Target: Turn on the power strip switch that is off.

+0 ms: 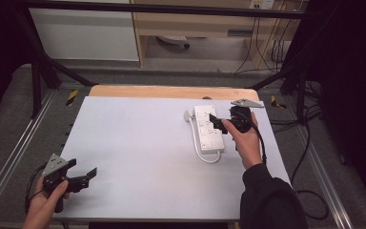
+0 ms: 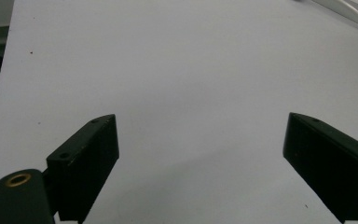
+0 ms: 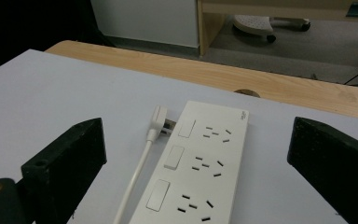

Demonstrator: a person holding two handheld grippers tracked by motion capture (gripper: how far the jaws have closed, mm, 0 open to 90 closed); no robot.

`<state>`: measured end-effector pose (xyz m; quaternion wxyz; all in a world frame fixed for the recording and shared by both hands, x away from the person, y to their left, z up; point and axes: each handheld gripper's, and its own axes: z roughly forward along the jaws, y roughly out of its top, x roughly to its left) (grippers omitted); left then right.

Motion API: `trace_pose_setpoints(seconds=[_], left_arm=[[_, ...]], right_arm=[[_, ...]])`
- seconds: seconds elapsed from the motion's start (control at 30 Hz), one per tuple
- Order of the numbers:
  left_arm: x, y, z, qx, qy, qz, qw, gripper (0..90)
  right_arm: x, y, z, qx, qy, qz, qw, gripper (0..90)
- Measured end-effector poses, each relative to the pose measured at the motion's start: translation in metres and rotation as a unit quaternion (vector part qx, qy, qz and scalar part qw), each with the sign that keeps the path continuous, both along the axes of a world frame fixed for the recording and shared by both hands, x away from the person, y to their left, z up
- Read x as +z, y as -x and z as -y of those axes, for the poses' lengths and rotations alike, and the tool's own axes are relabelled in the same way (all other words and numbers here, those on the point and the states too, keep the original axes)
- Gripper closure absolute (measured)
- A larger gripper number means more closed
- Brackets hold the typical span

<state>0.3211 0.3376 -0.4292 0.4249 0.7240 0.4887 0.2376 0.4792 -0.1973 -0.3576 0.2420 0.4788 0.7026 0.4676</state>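
My right hand-held gripper point(image 1: 215, 120) hovers over the white power strip point(image 1: 208, 128), jaws spread wide with nothing between them. The strip lies flat on the right half of the pale worktop point(image 1: 138, 157), its long axis running away from me, three socket groups with a rocker switch beside each. Its white cord point(image 1: 205, 155) loops out at the near end and runs back along the strip's left side to the plug point(image 3: 159, 122), which lies flat just beside the strip's far corner, prongs pointing toward it.

My left hand-held gripper point(image 1: 86, 176) rests low at the near left corner of the worktop, well apart from the strip, jaws also wide and empty; in the left gripper view I see bare worktop between them.

I judge the step in hand to be closing in on the strip or its plug. To do it well, I should decide which first: from the right gripper view the strip body sits centred between my jaws, so I am lined up for the body rather than the plug. If I want the body, I lower until the jaws straddle its long edges, then close squarely so it does not twist. If I want the plug, I shift left, come down on its flat sides and avoid pinching the cord.
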Motion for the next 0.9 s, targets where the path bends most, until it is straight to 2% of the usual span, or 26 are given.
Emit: trace_pose_setpoints(seconds=[0.13,0.27,0.6,0.9], left_arm=[[0.000,0.000,0.003,-0.010,0.002,0.000,0.9999,10.5],[0.000,0.000,0.002,-0.005,0.004,0.000,1.0000,10.4],[0.000,0.001,0.000,-0.002,0.003,-0.002,1.0000,10.4],[0.000,0.001,0.001,-0.003,0.003,-0.002,1.0000,10.3]], right_arm=[[-0.001,-0.005,0.000,-0.002,-0.009,0.002,1.0000,5.5],[-0.002,-0.010,0.000,-0.006,-0.019,0.006,0.9998,6.0],[-0.004,-0.017,-0.004,-0.018,-0.022,0.010,0.9995,10.2],[-0.012,-0.025,-0.010,-0.025,-0.021,0.008,0.9994,23.4]])
